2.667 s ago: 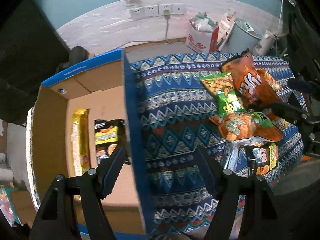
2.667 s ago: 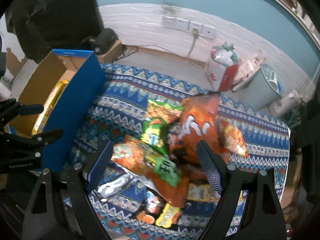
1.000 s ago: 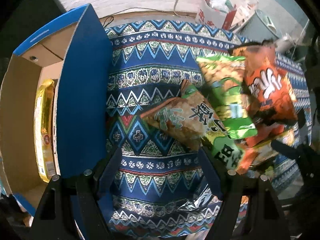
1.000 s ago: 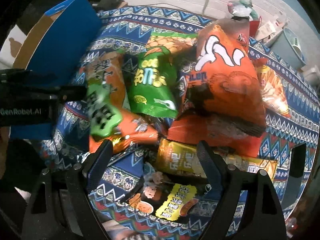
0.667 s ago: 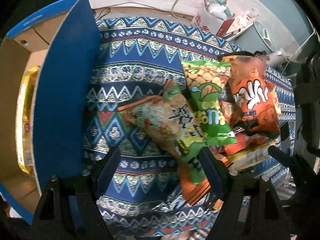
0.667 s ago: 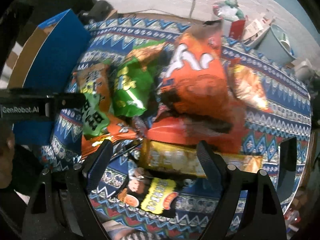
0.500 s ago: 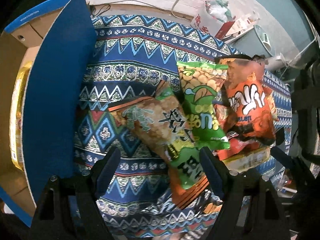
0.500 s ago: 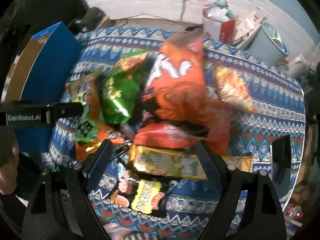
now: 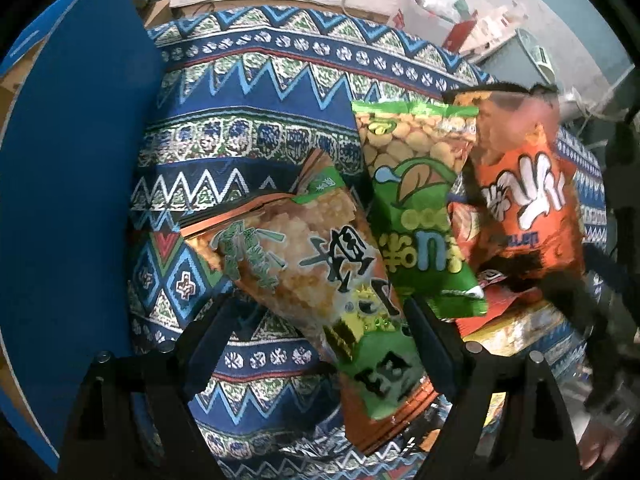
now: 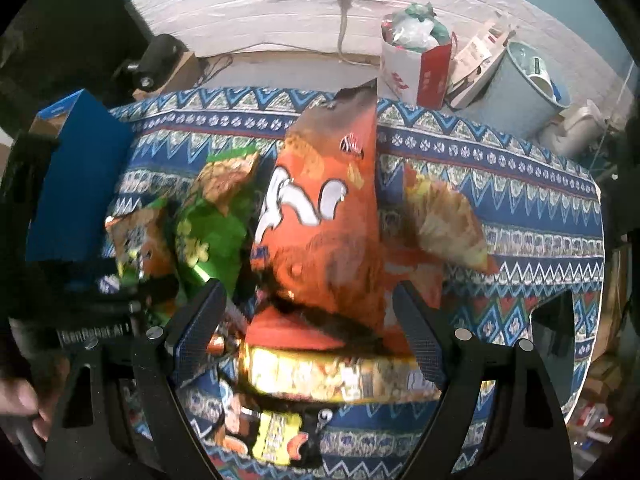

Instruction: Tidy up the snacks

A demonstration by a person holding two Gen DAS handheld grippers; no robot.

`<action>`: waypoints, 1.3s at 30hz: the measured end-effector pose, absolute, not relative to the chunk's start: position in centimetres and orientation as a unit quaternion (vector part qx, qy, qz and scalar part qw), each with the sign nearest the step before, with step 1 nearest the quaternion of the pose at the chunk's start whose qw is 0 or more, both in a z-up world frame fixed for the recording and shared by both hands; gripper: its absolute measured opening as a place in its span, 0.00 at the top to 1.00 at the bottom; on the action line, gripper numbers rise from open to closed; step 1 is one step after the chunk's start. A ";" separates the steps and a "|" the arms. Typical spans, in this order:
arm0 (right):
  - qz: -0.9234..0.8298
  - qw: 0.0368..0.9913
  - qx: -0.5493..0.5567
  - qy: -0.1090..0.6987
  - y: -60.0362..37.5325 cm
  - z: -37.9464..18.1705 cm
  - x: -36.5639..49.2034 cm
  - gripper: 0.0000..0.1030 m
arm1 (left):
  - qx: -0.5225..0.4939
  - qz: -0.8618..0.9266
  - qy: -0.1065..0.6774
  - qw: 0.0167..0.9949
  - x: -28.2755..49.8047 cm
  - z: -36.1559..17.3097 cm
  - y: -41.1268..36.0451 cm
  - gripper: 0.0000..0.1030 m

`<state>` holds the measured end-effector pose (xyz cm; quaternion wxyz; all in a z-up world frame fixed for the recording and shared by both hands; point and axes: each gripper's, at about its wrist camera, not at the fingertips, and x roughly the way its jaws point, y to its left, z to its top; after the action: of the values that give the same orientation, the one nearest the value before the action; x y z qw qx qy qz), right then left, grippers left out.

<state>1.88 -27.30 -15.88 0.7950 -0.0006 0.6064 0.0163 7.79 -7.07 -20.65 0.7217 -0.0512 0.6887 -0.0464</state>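
Over snack pile [image 9: 400, 240], L hand-held gripper [image 9: 320, 320] open; R [image 10: 308, 320] prob. open too.

Left claw [image 9: 316, 328] pointing down, jaws wide; right claw [image 10: 308, 312] wide, nothing gripped.

the snack bags are all that shiny crinkly plastic film, the orange chip bag [image 10: 320, 232] and the green pea bag [image 9: 420, 216] catching glare. the tabletop cloth [image 9: 256, 92] looks like matt woven fabric, and the blue box [image 9: 68, 184] is flat matt cardboard. tong pads [image 10: 200, 328] have a rough meshy texture.
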 end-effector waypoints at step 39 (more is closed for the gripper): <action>-0.014 0.822 -0.026 0.568 -26.9 -14.4 2.5 0.41 | 0.055 -0.125 0.588 0.797 4.5 -12.8 -6.6 0.68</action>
<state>2.48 -26.93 -14.44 0.8225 -0.0264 0.5680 -0.0139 4.55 -6.57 -12.78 0.7970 0.0550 0.5883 -0.1250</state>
